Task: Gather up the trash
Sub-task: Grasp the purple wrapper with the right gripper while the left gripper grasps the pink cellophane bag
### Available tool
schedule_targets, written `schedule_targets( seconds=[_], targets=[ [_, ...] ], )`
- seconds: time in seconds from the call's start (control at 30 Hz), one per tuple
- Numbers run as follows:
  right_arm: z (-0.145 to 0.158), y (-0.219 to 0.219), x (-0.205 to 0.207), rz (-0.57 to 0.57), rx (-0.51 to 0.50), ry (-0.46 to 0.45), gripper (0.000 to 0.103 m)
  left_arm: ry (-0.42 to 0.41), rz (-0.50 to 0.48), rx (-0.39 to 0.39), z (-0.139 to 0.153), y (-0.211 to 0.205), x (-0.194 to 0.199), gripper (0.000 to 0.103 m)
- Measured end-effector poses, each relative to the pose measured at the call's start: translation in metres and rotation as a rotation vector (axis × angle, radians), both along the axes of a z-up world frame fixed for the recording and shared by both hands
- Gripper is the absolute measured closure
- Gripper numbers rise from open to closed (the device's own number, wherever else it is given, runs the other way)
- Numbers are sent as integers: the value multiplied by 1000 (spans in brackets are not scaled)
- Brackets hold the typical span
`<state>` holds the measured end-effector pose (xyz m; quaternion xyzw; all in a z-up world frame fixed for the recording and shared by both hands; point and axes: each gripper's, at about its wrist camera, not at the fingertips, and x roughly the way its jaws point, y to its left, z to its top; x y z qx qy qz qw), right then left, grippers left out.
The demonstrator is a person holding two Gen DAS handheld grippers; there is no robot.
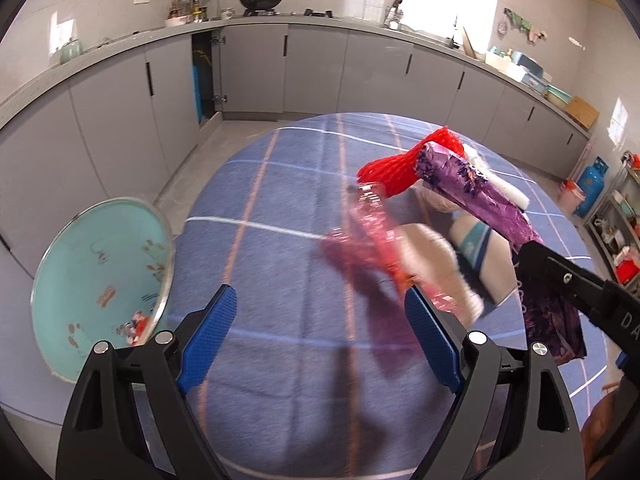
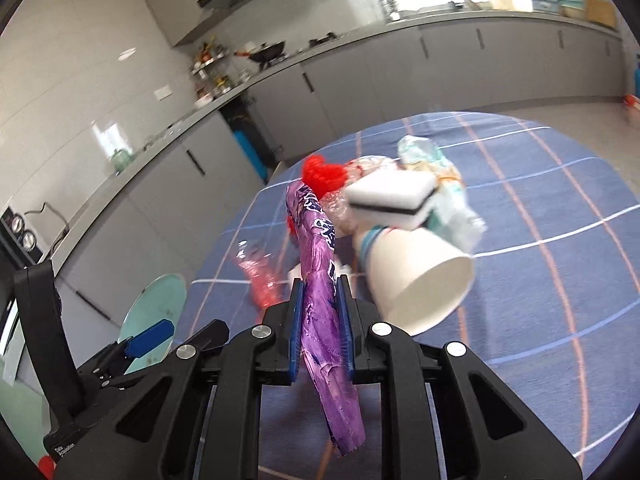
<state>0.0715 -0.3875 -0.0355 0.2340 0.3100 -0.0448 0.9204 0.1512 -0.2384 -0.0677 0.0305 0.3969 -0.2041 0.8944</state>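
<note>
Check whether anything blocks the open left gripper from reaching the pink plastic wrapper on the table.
Nothing visible stands in the way. The left gripper is open over bare blue tablecloth, and the pink plastic wrapper lies just ahead by its right finger. The purple wrapper, held in the shut right gripper, hangs further right, clear of that path.

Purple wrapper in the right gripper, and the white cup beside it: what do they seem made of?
Purple wrapper: likely thin plastic or foil film, glossy, crinkled, printed. White cup: apparently paper, matte, with a rolled rim.
</note>
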Motion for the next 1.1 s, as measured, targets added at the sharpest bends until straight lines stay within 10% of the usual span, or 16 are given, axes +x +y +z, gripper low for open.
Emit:
schedule_targets(
  seconds=[0.3,0.53,1.1],
  targets=[
    [-10,-5,-3,-16,25,21,86,57,-42,-30,-15,-38,6,39],
    [-12,-1,-6,-10,28,28,86,95,-77,-57,-27,-35,7,75],
    [3,39,5,45,9,-5,86,-3,-5,-79,8,34,-4,76]
  ],
)
